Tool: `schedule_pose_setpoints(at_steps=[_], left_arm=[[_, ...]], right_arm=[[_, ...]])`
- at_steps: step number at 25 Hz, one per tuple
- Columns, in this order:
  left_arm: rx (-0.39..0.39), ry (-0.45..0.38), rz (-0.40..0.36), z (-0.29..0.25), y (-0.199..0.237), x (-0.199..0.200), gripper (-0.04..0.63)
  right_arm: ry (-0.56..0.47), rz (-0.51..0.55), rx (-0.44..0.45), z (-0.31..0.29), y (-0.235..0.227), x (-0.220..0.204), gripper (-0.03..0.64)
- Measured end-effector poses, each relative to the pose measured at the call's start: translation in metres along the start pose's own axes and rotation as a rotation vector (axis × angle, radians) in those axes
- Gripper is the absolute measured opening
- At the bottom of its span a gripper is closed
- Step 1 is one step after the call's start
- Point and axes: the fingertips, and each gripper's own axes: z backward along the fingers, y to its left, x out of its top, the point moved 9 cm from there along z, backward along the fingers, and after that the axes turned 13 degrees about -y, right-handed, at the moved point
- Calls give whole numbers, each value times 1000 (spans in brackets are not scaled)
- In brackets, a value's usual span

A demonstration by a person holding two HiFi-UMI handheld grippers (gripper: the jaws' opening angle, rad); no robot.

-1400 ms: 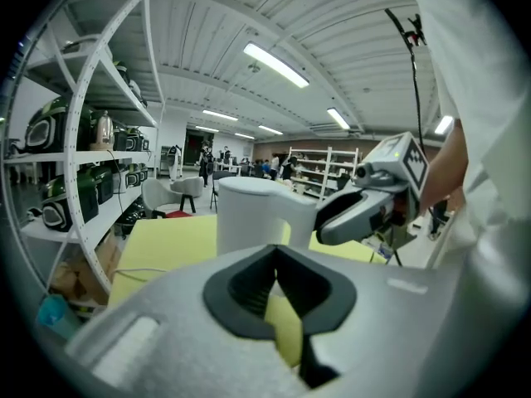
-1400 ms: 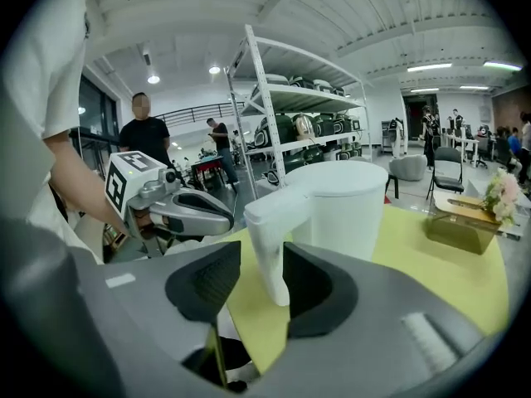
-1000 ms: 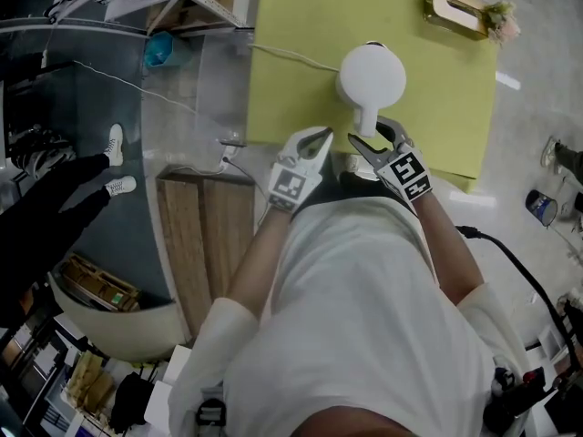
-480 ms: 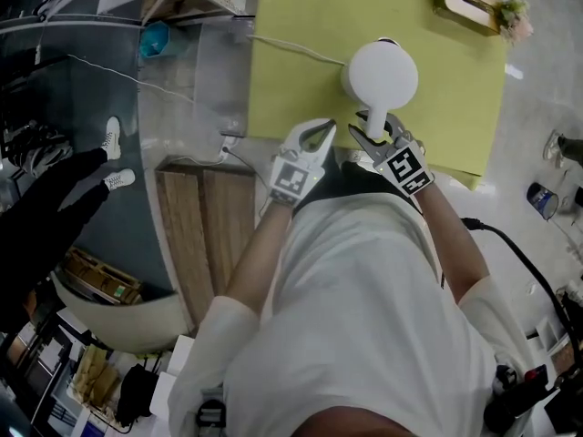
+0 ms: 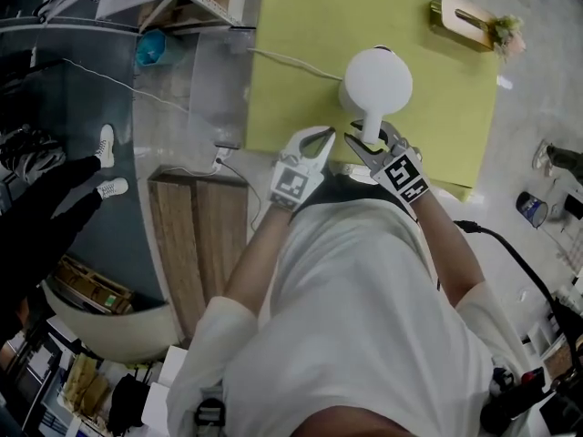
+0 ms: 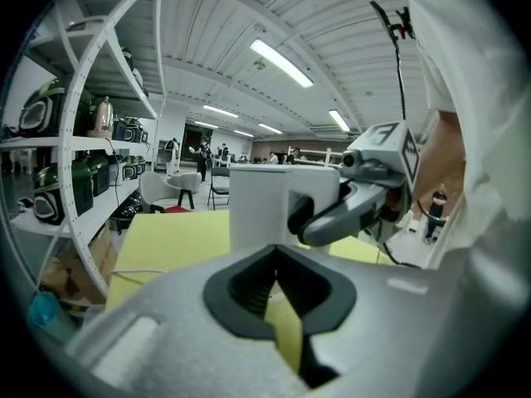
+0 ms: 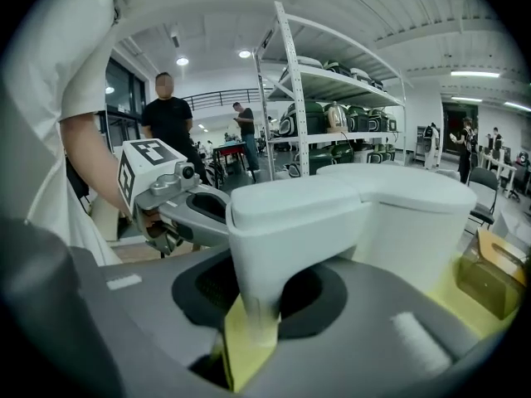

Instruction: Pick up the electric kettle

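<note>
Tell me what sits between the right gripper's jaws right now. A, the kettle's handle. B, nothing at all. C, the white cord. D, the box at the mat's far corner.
A: the right gripper view shows the white kettle with its handle standing between the jaws of the right gripper, which have just been closing onto it.

We see bright, even light from ceiling strip lamps (image 6: pixel 282 63). The yellow mat (image 5: pixel 301 53) is well lit, while the floor (image 5: pixel 91 107) beside it stays dim. The white kettle (image 5: pixel 376 80) nearly blows out. Both gripper views bend hard, darken to black at the corners, and blur up close.
</note>
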Motion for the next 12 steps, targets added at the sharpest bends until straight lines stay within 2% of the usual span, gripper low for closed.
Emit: schedule_pose_setpoints(at_steps=[12], left_arm=[[25, -31, -23, 3, 16, 23, 2]], right_arm=[[-26, 6, 55, -11, -4, 33, 92]])
